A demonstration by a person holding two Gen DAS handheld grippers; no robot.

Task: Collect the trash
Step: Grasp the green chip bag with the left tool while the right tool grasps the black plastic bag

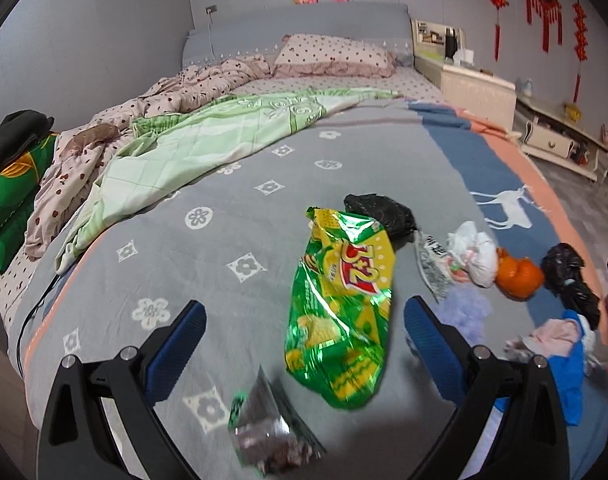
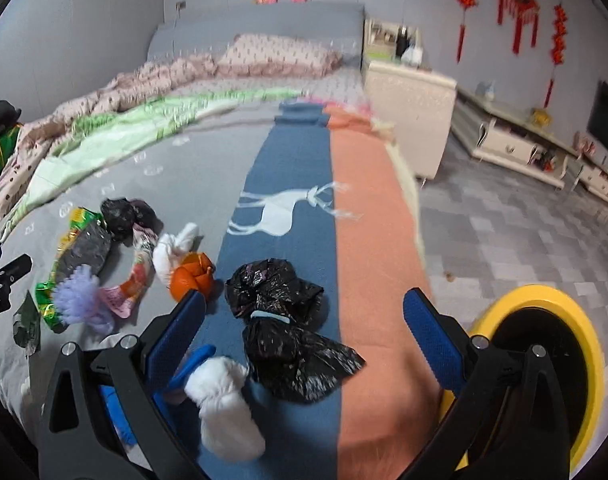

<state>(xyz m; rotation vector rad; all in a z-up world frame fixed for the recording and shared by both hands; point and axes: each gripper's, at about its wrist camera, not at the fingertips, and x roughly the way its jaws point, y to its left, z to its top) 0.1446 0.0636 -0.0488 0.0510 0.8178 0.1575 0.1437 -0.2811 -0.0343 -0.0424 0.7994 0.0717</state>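
Snack bag point(image 1: 340, 312) lies on bed point(image 1: 223, 240), left of orange point(image 1: 518, 276).

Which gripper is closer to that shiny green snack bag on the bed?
Left. The left gripper is open with the green snack bag lying between its fingers; the right gripper is farther right, over a black plastic bag.

both claws, left claw point(image 1: 305, 316) and right claw point(image 2: 305, 312), jaws wide apart, nothing gripped

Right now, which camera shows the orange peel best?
The right wrist view: the orange peel lies whole and unobstructed beside the left finger of the open right gripper. The left wrist view shows it smaller, near the right edge, partly tucked behind a white wad.
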